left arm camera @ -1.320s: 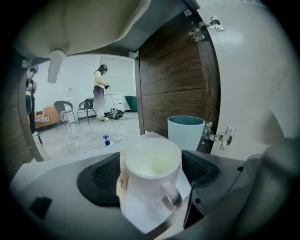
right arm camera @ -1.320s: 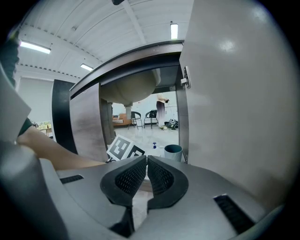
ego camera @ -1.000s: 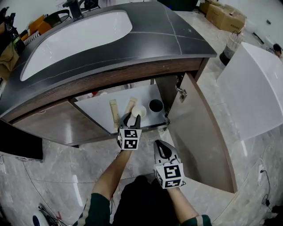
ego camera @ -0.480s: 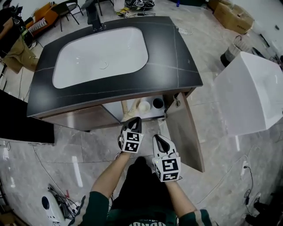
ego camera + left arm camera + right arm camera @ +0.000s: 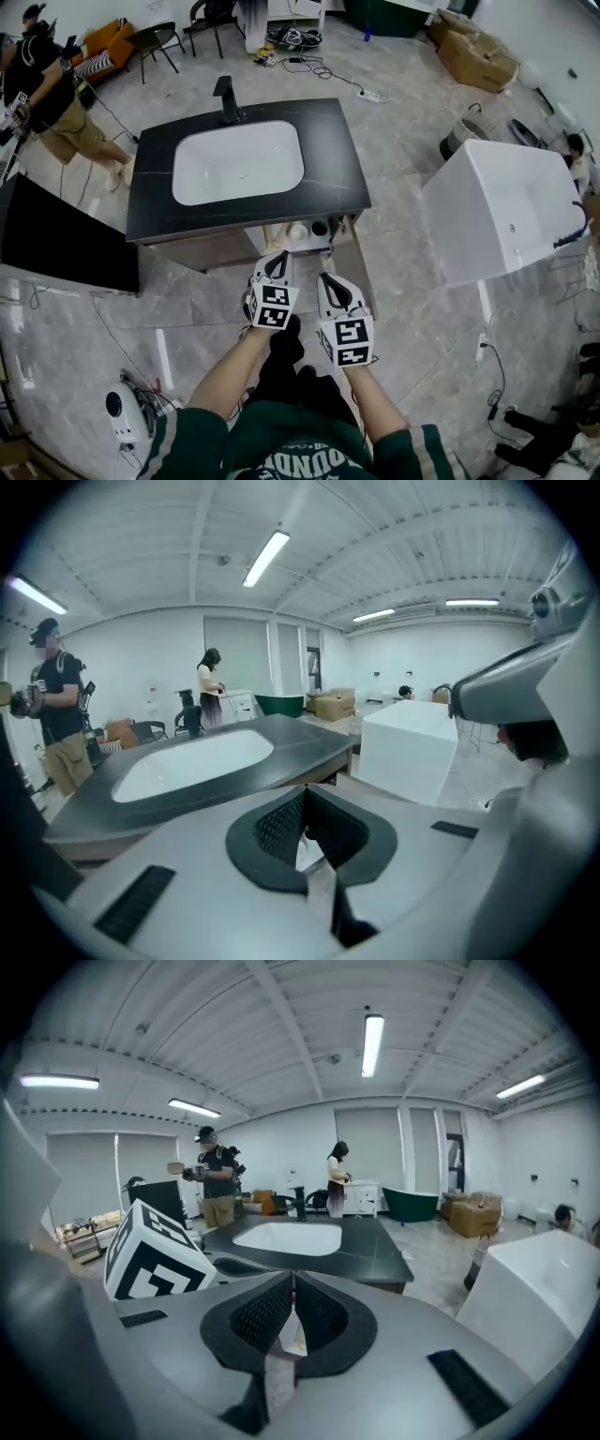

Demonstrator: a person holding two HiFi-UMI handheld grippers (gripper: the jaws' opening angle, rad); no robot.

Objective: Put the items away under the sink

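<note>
Items point(image 5: 298, 231) sit under the sink point(image 5: 239, 161), at 12 o'clock from your left hand-held gripper point(image 5: 278, 257) and right hand-held gripper point(image 5: 329, 280); both are closed and empty.

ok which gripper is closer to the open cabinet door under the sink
Right. In the head view the right gripper is just left of the open cabinet door. The left gripper is further left, on the right gripper's far side from the door.
</note>
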